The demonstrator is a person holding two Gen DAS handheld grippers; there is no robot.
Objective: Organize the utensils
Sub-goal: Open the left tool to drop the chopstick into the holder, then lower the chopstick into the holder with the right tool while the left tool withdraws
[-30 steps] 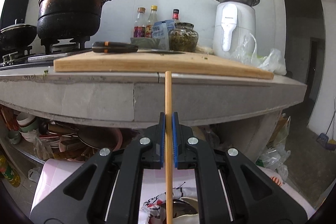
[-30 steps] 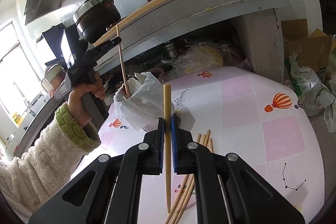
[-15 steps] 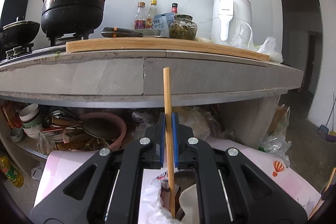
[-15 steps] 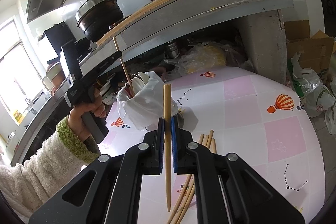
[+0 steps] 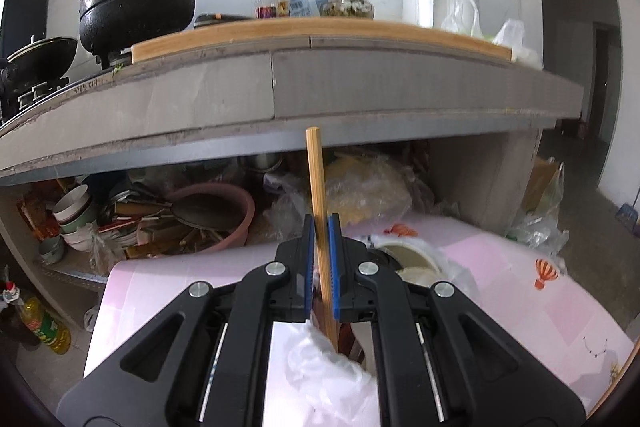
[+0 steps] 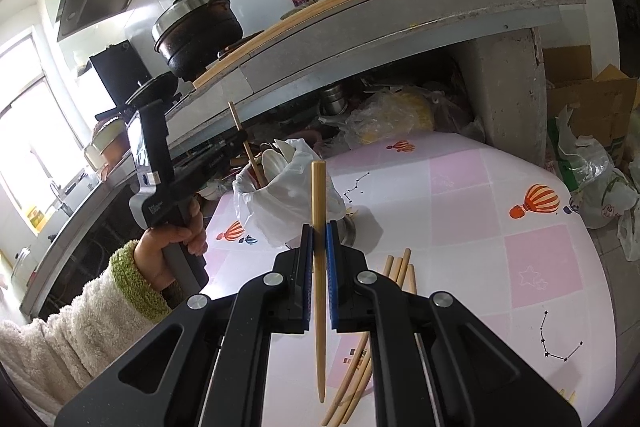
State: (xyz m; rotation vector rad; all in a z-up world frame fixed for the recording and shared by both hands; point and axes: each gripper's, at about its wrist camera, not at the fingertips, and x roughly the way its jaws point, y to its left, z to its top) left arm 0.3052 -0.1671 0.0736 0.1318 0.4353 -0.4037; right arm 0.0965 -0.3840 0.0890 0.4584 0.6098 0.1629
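Left wrist view: the left tool (image 5: 320,259) is clamped tight on a chopstick (image 5: 318,195); its square top is pointed at 12 o'clock, its lower tip is dipped into the bag-lined holder (image 5: 332,363) at 6 o'clock, on the pink-checked counter (image 5: 500,291).

Right wrist view: the right tool (image 6: 319,259) is pinched shut on a second chopstick (image 6: 319,227), held upright; loose chopsticks (image 6: 394,269) are seen lying on the counter at 5 o'clock; the holder is spotted at 11 o'clock, with the left tool's chopstick poked into it.
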